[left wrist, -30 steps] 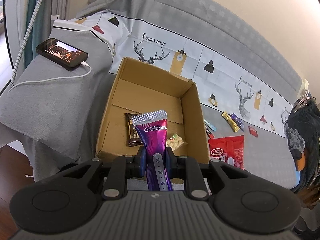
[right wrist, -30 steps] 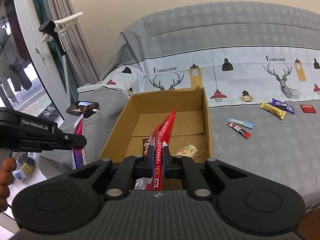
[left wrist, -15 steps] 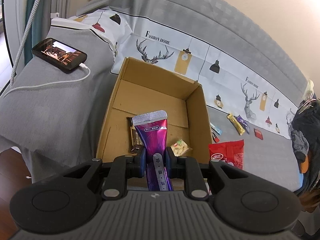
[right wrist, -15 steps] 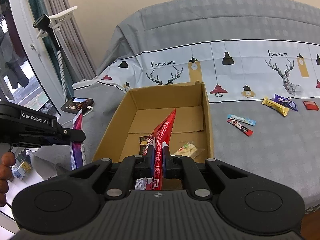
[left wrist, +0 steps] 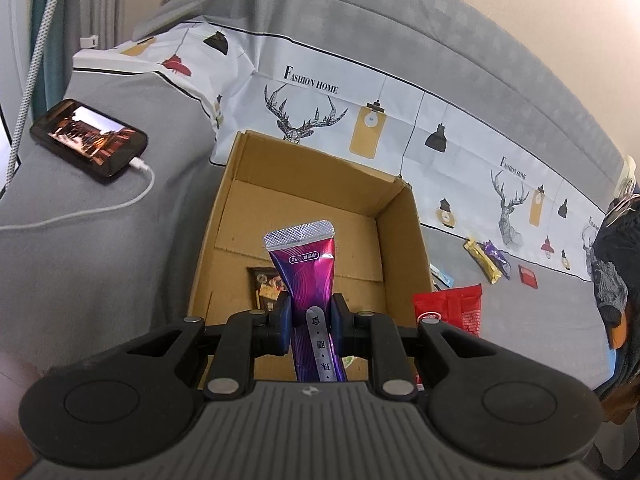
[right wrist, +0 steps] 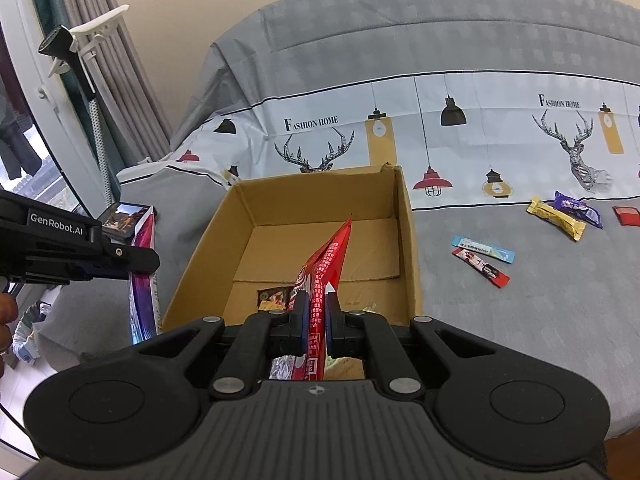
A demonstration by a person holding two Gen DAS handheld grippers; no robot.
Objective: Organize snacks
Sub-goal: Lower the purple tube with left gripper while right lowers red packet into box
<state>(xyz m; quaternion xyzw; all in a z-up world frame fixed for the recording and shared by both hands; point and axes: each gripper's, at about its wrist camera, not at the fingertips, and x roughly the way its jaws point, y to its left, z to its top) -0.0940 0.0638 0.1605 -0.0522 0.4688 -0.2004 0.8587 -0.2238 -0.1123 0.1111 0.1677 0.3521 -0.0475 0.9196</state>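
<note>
An open cardboard box [left wrist: 404, 248] [right wrist: 408, 240] sits on a grey sofa cover. My left gripper [left wrist: 311, 316] is shut on a purple snack pouch [left wrist: 306, 268] and holds it upright over the box's near edge. My right gripper [right wrist: 314, 312] is shut on a red snack bag [right wrist: 326, 264], edge-on, over the box's near side. The left gripper [right wrist: 80, 248] with the purple pouch [right wrist: 142, 280] also shows in the right wrist view, left of the box. A dark snack packet [left wrist: 266, 288] [right wrist: 274, 298] lies on the box floor.
Loose snacks lie on the sofa right of the box: a blue and a red stick [right wrist: 482, 258], a yellow bar [right wrist: 556, 222], a purple packet [right wrist: 578, 208], a red square [right wrist: 626, 216]. A charging phone [left wrist: 88, 140] lies left of the box.
Both grippers have moved forward and closer to the box, still holding their snacks. The box looks larger in both views.
</note>
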